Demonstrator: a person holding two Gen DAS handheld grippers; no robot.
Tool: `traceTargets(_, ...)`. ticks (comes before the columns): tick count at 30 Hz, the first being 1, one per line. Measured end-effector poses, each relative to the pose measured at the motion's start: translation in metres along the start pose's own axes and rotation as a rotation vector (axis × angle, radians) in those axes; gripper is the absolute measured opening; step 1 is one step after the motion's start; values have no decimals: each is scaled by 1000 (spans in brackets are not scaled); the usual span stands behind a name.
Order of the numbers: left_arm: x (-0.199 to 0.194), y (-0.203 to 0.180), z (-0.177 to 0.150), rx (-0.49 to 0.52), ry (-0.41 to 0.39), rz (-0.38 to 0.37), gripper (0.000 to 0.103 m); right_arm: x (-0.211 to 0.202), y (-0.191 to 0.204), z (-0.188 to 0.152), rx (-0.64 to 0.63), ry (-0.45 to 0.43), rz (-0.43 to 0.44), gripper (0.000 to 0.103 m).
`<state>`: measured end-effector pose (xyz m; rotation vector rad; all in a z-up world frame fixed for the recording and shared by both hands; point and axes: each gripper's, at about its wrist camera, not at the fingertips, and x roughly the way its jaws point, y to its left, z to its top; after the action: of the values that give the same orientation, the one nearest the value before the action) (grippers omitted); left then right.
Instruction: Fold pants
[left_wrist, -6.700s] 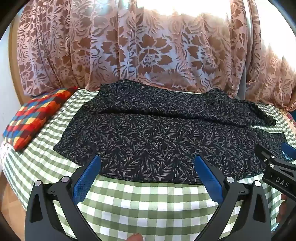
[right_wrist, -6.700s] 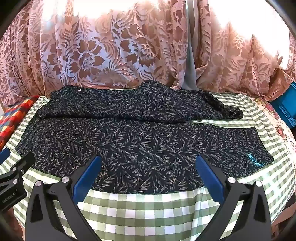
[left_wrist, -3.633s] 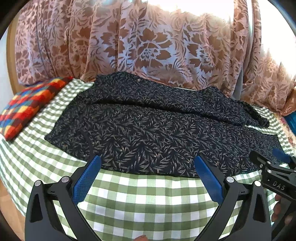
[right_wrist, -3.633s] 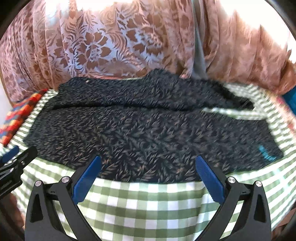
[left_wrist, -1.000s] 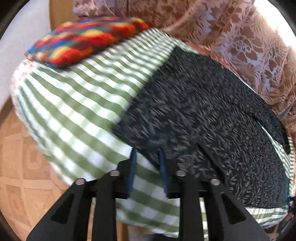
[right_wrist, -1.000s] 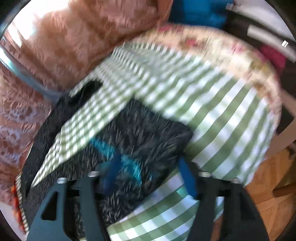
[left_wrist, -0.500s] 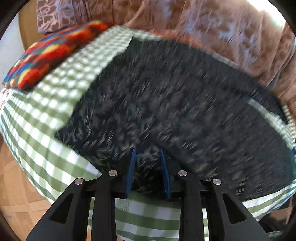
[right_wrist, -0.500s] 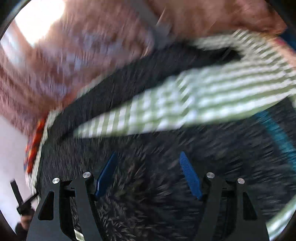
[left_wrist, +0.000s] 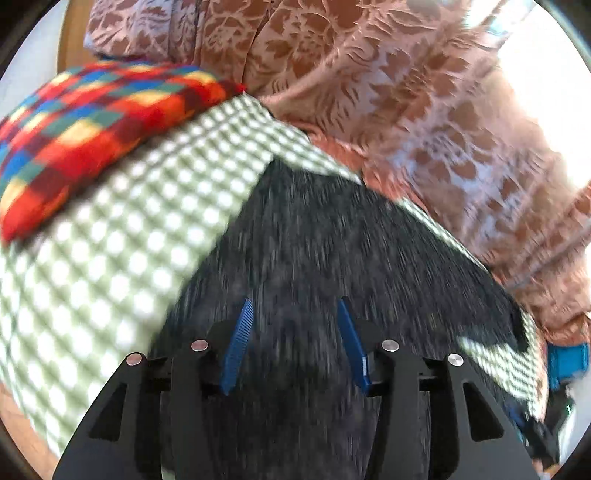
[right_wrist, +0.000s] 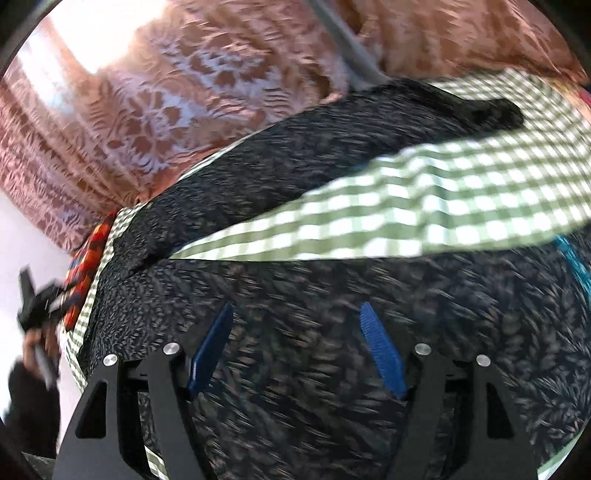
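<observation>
Pants (left_wrist: 314, 240): dark, near-black fabric w/ a small pale leaf print all over; blurred in both views, so finer detail can't be read. They lie spread on a green-and-white checked cloth (left_wrist: 122, 236) over a bed-like surface; what's under the cloth isn't visible. In the right wrist view one leg (right_wrist: 332, 140) runs along the far side, next to the curtain, its end bunched at far right. A wedge of bare checked cloth (right_wrist: 424, 199) separates it from the other leg (right_wrist: 332, 295), which fills the near part of the view. A bit of teal (right_wrist: 572, 258) shows on that near leg at right; unclear what it is.

Left tool (left_wrist: 293, 310): blue pads partly spread, w/ pants fabric filling the view behind and between them. Whether it's pinching or touching fabric can't be told through the blur. It sits over the left end of the pants, where the fabric's left edge meets the checked cloth.

Right tool (right_wrist: 295, 314): pads spread wider, over the near leg; no fabric seen clamped between them.

Multicoloured checked cushion (left_wrist: 92, 122) sits at far left on the cloth, apart from the pants. Pink-brown floral curtain (left_wrist: 406, 92) hangs along the far side. In the right wrist view the other tool and a hand (right_wrist: 37, 325) show blurred at far left.
</observation>
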<state>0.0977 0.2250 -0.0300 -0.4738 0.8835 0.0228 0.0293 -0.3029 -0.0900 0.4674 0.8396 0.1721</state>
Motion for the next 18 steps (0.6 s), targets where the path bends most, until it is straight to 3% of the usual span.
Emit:
traceTargets(3, 38, 0, 41, -59, 31, -10, 47, 10, 22, 6, -59, -5, -3, 73)
traceTargets(5, 61, -3, 64, -91, 40, 5, 57, 20, 33, 9, -89, 4, 5, 74)
traceTargets(7, 84, -4, 84, -83, 62, 34, 59, 28, 38, 11, -93, 16, 19, 75)
traceTargets(8, 92, -6, 92, -75, 67, 55, 59, 32, 39, 12, -91, 24, 26, 75)
traceTargets(10, 108, -15, 108, 3, 48, 169, 59, 39, 41, 14, -88, 40, 28, 76)
traceTargets(12, 126, -19, 117, 66, 92, 192, 59, 48, 39, 15, -72, 62, 27, 76)
traceTargets(15, 150, -16, 127, 81, 155, 214, 59, 57, 35, 15, -44, 91, 26, 76)
traceTargets(17, 158, -11, 133, 59, 157, 228, 54, 60, 35, 15, -44, 100, 20, 76)
traceTargets(18, 162, -6, 136, 39, 148, 235, 45, 61, 35, 15, -45, 102, 17, 77)
